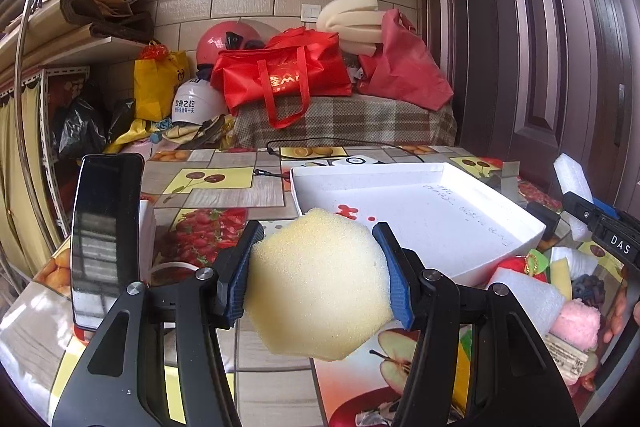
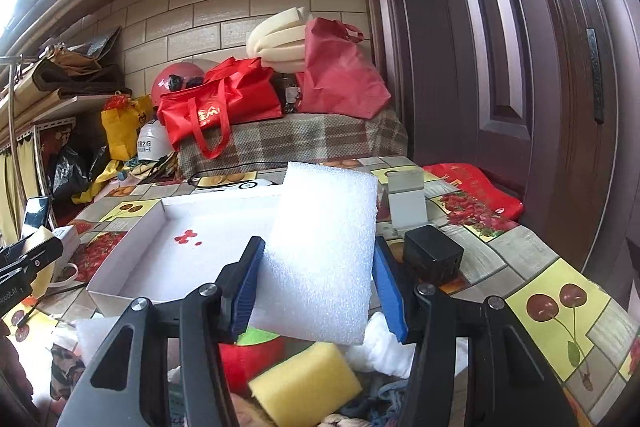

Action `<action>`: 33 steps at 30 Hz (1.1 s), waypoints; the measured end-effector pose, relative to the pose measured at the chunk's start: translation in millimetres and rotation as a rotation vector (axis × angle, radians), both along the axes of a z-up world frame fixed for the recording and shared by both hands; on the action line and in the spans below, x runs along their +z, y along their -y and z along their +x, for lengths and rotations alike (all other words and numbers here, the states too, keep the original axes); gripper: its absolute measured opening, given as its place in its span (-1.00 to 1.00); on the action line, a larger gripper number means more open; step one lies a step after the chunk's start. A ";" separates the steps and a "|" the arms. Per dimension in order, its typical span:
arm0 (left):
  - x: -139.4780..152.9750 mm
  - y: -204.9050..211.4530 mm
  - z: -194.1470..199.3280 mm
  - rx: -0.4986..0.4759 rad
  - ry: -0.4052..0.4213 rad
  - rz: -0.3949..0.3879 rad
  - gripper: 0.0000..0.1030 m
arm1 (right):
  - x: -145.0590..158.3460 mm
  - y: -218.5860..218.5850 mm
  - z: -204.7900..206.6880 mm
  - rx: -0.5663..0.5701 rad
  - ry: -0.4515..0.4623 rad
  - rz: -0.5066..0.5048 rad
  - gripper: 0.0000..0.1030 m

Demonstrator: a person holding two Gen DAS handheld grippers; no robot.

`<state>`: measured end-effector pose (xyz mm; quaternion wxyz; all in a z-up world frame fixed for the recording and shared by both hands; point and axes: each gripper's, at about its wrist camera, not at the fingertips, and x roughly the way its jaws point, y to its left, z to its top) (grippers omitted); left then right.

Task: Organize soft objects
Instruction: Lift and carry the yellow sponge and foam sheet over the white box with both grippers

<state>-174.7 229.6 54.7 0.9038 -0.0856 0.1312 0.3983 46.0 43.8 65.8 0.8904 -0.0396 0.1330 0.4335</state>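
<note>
My left gripper (image 1: 318,277) is shut on a pale yellow round sponge (image 1: 320,287), held above the table just in front of the white tray (image 1: 516,219). Its blue pads press the sponge from both sides. My right gripper (image 2: 316,287) is shut on a white foam sheet (image 2: 324,255), which stands upright near the tray's (image 2: 132,235) right side. Below it lies a heap of soft things: a yellow sponge block (image 2: 306,385), a red plush piece (image 2: 250,357) and white fluff (image 2: 380,351). The same heap (image 1: 560,291) shows at the right of the left wrist view, with the right gripper's body (image 1: 608,235) above it.
A phone on a stand (image 1: 106,239) rises at the left of the table. A black cube (image 2: 434,257) and a grey box (image 2: 406,201) sit right of the tray. A black cable (image 1: 340,147) runs behind it. Red bags (image 1: 284,75) and helmets crowd the bench beyond.
</note>
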 end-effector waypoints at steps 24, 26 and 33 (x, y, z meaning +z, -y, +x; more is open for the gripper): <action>1.1 -34.0 68.2 -0.013 -0.049 -0.025 0.12 | 2.4 -54.6 4.7 0.063 0.021 -0.030 0.04; -0.6 -37.6 75.6 -0.022 -0.066 -0.045 0.12 | 2.4 -59.8 3.5 0.075 0.020 -0.038 0.04; -8.9 -50.0 99.3 -0.065 -0.148 -0.121 0.12 | 0.3 -73.4 7.8 0.106 -0.026 -0.063 0.04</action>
